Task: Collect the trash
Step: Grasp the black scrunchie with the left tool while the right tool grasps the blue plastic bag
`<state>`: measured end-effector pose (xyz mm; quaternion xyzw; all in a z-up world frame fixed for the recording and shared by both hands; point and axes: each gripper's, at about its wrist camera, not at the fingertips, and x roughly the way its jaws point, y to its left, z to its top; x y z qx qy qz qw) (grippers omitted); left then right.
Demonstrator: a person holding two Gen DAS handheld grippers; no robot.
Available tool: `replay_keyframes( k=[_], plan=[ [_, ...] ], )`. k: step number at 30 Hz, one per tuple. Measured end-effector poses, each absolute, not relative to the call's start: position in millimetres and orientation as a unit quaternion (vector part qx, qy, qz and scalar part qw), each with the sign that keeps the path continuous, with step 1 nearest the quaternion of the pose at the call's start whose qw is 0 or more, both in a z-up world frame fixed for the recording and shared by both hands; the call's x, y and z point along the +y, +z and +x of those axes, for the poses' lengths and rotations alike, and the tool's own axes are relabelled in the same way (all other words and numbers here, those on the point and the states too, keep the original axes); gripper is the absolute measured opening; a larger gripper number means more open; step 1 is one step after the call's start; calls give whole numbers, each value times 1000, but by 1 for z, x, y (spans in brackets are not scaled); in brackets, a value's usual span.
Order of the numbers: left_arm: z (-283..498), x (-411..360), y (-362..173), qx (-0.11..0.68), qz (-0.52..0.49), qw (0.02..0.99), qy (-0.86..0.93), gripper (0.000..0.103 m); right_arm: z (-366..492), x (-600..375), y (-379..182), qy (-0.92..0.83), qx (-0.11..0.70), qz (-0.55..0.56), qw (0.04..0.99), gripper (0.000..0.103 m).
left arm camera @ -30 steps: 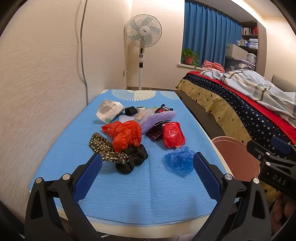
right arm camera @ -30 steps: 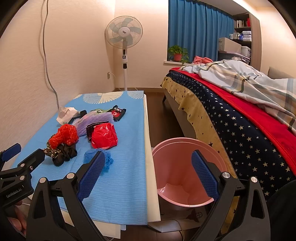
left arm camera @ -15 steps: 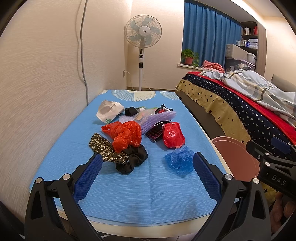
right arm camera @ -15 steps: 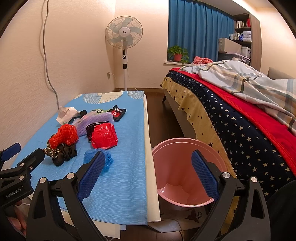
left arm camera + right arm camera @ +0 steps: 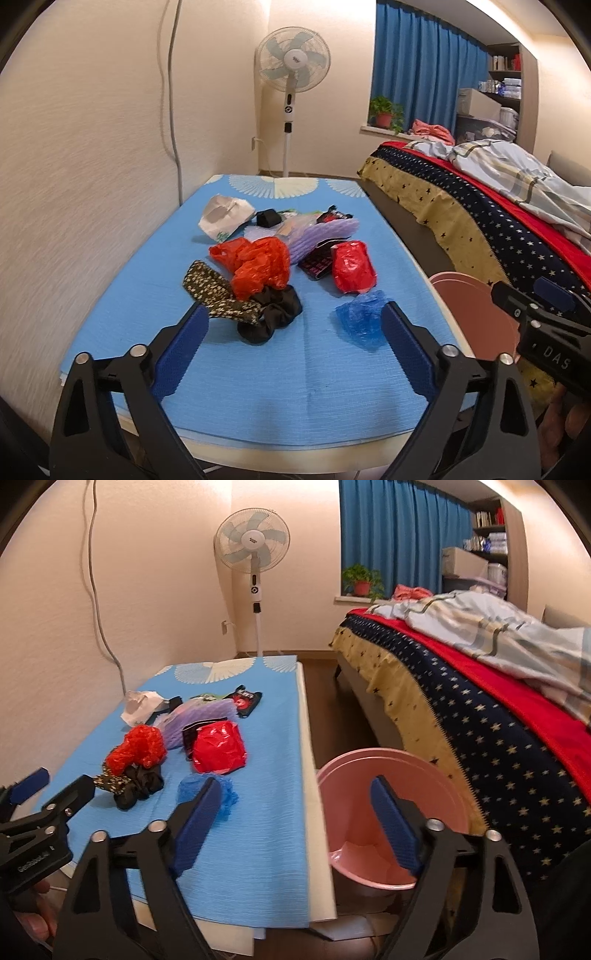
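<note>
Left hand-held gripper (image 5: 291,332) hovers over near edge of bench (image 5: 295,387), jaws spread wide, nothing between them. Right hand-held gripper (image 5: 295,816) likewise released & empty, held over the gap btw bench edge and pink bin (image 5: 391,812); its left pad overlaps the blue bag in view.

Trash sits mid-bench on the blue mat:
- crumpled blue bag (image 5: 364,319), nearest, right side, just beyond left gripper's right pad
- black scrunchie (image 5: 271,314) touching a patterned fabric band (image 5: 218,293), between the left gripper's pads in view
- orange-red bag (image 5: 258,264) on top of/behind those
- red bag (image 5: 352,267) to the right, by a dark wrapper (image 5: 316,264)
- purple plastic (image 5: 321,234), white paper bag (image 5: 223,218), red-black packet (image 5: 245,701) further back

Pink bin stands on floor btw bench and bed (image 5: 480,709), looks empty apart from a pale scrap at the bottom. Fan (image 5: 293,70) against far wall.
</note>
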<state>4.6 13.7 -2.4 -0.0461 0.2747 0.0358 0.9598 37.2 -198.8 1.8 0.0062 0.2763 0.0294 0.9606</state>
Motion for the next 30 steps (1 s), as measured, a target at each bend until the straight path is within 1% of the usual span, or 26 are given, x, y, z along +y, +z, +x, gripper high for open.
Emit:
replay_keyframes(
  k=[2,5,14,16,23,26,30],
  plan=[
    [6,20,-5,279,-55,957,48,84,43,-196,-1,45,281,19,958,67],
    [9,32,-9,284,-72,953,72,79,52,-189,-7,71,286,29,955,63],
    [28,44,-23,291,-81,947,106,77,81,-172,-27,95,308,43,946,63],
    [33,47,-26,294,-82,945,114,75,87,-168,-31,99,314,42,943,63],
    [54,61,-40,310,-95,936,137,72,110,-152,-49,115,338,35,933,63],
    [61,62,-45,320,-98,932,136,66,118,-149,-56,119,351,35,928,63],
    [69,62,-53,332,-102,929,126,50,121,-145,-63,125,363,31,923,63]
  ],
)
